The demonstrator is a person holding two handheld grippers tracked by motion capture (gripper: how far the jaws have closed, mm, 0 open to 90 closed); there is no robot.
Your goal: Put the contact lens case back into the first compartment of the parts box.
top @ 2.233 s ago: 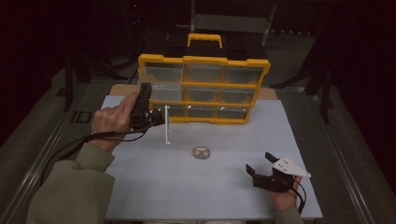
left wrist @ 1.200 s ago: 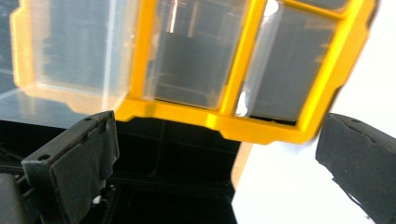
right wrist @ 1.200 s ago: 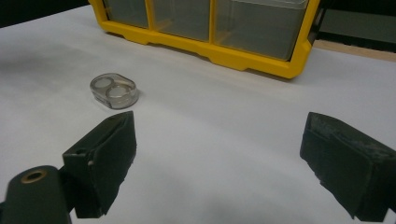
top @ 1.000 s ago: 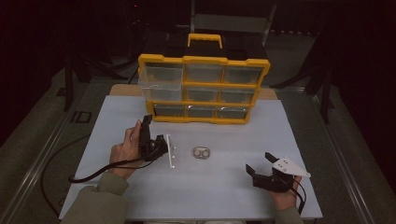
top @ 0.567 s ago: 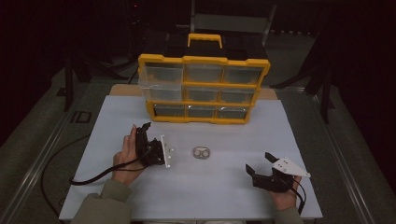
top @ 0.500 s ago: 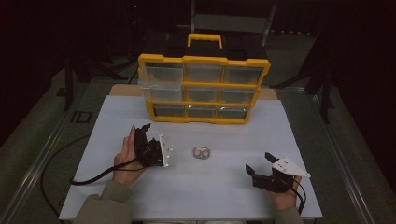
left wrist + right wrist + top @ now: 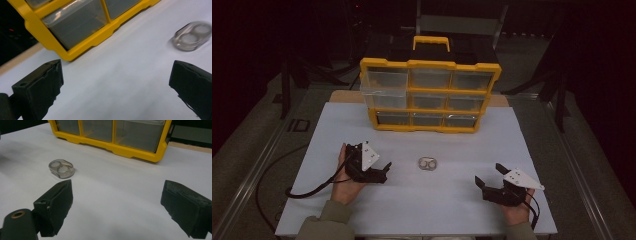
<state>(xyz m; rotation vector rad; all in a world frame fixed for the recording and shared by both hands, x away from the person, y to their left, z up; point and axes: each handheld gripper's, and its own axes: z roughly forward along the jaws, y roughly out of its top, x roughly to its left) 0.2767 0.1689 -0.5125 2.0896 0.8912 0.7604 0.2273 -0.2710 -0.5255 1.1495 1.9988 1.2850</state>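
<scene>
A small clear plastic piece with two round wells (image 7: 428, 163) lies on the white table (image 7: 422, 210), in front of the yellow drawer organizer (image 7: 430, 120). My left gripper (image 7: 384, 172) rests on the table to the left of the piece, jaws open and empty, pointing right. In the left gripper view (image 7: 115, 87) the clear piece (image 7: 192, 36) lies ahead at upper right, blurred. My right gripper (image 7: 489, 175) sits open and empty at the near right. From the right gripper view (image 7: 117, 205), the clear piece (image 7: 61, 168) is ahead to the left, apart from the jaws.
The organizer (image 7: 112, 145) has clear drawers and a yellow handle (image 7: 431, 41) on top; its top-left drawer (image 7: 384, 82) stands pulled out a little. A black cable (image 7: 307, 190) trails from the left gripper over the table's left side. A chair (image 7: 457, 22) stands behind.
My left gripper came back from the organizer's left side, down to the table left of the clear piece, and turned to lie flat. The right gripper has stayed still.
</scene>
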